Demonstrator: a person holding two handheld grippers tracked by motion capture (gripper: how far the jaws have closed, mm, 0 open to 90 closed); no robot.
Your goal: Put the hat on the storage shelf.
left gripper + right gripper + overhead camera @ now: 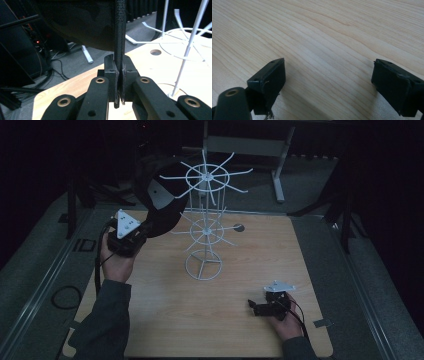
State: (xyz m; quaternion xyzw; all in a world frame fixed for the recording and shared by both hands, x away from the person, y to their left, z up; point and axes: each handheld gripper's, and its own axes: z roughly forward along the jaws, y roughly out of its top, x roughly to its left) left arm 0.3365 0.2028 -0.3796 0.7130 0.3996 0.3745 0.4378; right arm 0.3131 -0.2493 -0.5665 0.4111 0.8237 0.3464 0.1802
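Black fabric is hanging in the left claw (pixel 131 236): its two jaws are pressing together on the stiff edge of a dark cap (pixel 161 200), probably on the brim, though the dim light is making this hard to confirm. The cap is being held in the air at the left side of the white wire display rack (pixel 205 220), just beside the upper ring of prongs and not yet resting on any prong.

What could go wrong: the claw is pinching only a thin edge, so the cap may be slipping or turning in the jaws when it is being pushed over a prong. The rack is looking light and tall on a small round base, so a push from the side could be tipping it or sliding it on the wooden surface (pixel 165 320). A prong could also be catching the fabric.

The right claw (pixel 255 307) is resting low near the front right of the surface, with its jaws spread wide and nothing between them.

Counting: one cap, one rack with two rings of prongs, two claws, one round hole (pixel 239 227) in the surface behind the rack.
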